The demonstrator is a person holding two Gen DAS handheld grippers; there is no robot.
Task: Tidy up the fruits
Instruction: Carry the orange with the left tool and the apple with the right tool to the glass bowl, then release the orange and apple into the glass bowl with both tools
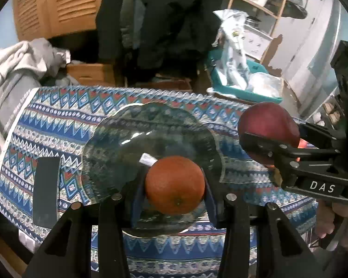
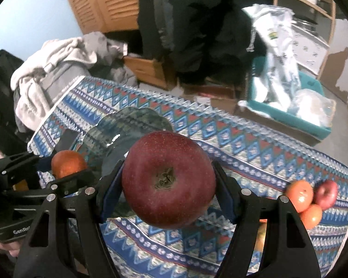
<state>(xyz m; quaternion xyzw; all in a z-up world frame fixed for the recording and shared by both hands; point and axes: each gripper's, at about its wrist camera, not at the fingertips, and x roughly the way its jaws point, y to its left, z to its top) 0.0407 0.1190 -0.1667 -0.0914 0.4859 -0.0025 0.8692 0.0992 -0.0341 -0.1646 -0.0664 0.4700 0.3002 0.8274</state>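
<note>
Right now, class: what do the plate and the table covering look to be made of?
Plate: likely clear glass, glossy; the cloth's pattern shows through it and light glints off it, with a wavy rim.
Table covering: seemingly woven or printed fabric, matte, with zigzag bands and a draping edge.

I am in a lived-in home: louvred wooden doors (image 2: pixel 104 2) at eleven o'clock, heaped laundry (image 2: pixel 55 67) at ten, a patterned cloth (image 1: pixel 65 120) over my tabletop.

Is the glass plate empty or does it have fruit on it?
Empty. The plate shows only the cloth pattern through it; the orange is held above it in the left gripper.
</note>
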